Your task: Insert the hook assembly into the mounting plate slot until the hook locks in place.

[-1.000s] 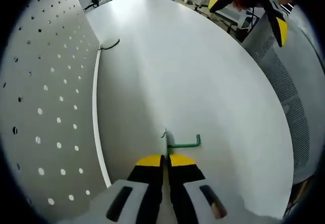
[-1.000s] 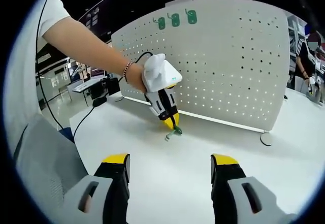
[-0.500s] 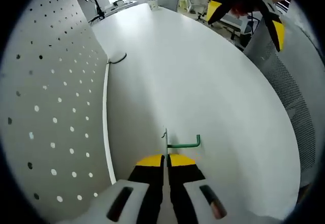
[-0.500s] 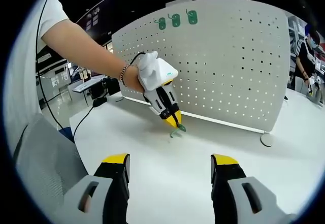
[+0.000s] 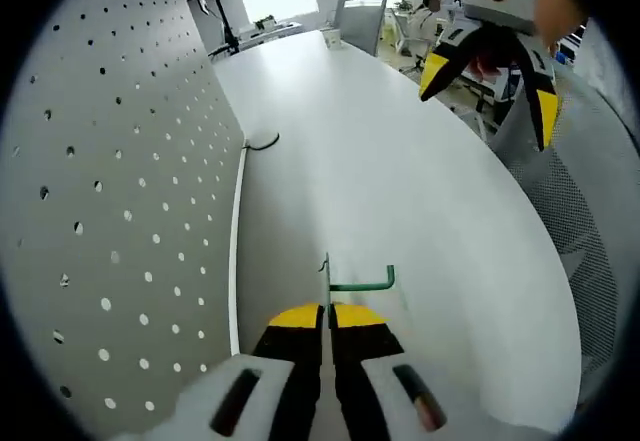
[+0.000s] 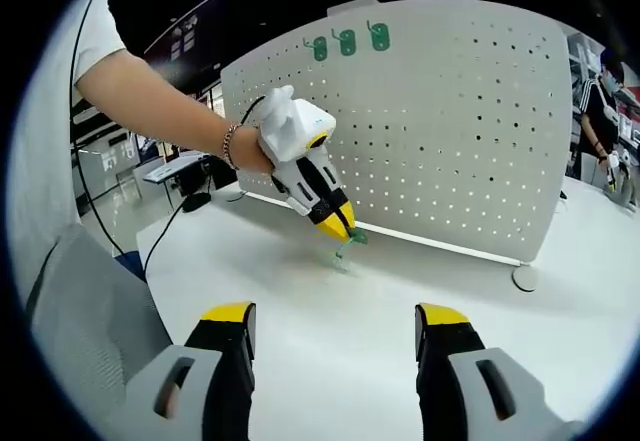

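Two jaws of the left gripper [image 5: 327, 313] clamp the green hook [image 5: 357, 281] near the pegboard [image 6: 440, 121]; the right gripper [image 6: 335, 323] stands apart.

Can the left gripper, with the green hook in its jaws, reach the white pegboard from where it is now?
Probably yes. The left gripper is shut on the green hook just above the table, and the pegboard stands close behind it with nothing between them.

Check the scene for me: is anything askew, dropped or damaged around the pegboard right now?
Nothing stands out. The left gripper is shut on the green hook, held just above the white table. The pegboard stands upright with three green hooks hanging in a row near its top. The right gripper is open.
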A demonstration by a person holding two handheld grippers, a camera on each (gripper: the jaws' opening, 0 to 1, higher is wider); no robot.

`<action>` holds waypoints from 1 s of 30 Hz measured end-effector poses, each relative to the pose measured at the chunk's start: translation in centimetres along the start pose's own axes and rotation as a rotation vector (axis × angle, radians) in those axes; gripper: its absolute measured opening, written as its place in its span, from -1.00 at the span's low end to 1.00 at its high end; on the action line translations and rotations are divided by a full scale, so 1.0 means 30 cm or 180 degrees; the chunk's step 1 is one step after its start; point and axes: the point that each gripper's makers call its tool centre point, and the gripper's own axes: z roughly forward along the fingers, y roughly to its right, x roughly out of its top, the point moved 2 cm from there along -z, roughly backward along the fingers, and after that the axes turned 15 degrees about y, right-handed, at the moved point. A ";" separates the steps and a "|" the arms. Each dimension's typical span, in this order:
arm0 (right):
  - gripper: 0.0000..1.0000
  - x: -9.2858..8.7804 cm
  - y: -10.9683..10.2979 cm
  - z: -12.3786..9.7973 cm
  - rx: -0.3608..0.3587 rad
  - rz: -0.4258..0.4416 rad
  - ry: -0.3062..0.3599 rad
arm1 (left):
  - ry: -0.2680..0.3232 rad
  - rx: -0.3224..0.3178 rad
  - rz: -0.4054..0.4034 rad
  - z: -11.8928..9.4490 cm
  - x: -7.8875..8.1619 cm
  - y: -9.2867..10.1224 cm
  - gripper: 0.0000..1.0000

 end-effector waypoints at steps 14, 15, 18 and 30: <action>0.24 0.012 0.009 -0.001 -0.0041 0.0016 0.0054 | 0.0432 0.0395 -0.0311 -0.067 0.094 -0.030 -0.96; 0.24 0.012 0.009 0.000 -0.0040 0.0013 0.0054 | 0.0459 0.0416 -0.0348 -0.073 0.098 -0.030 -0.96; 0.24 0.014 0.008 0.000 -0.0033 -0.0007 0.0057 | 0.0570 0.0516 -0.0459 -0.099 0.112 -0.027 -0.96; 0.24 0.029 0.003 -0.003 -0.0011 -0.0032 0.0095 | 0.0840 0.0853 -0.0734 -0.175 0.133 -0.007 -0.96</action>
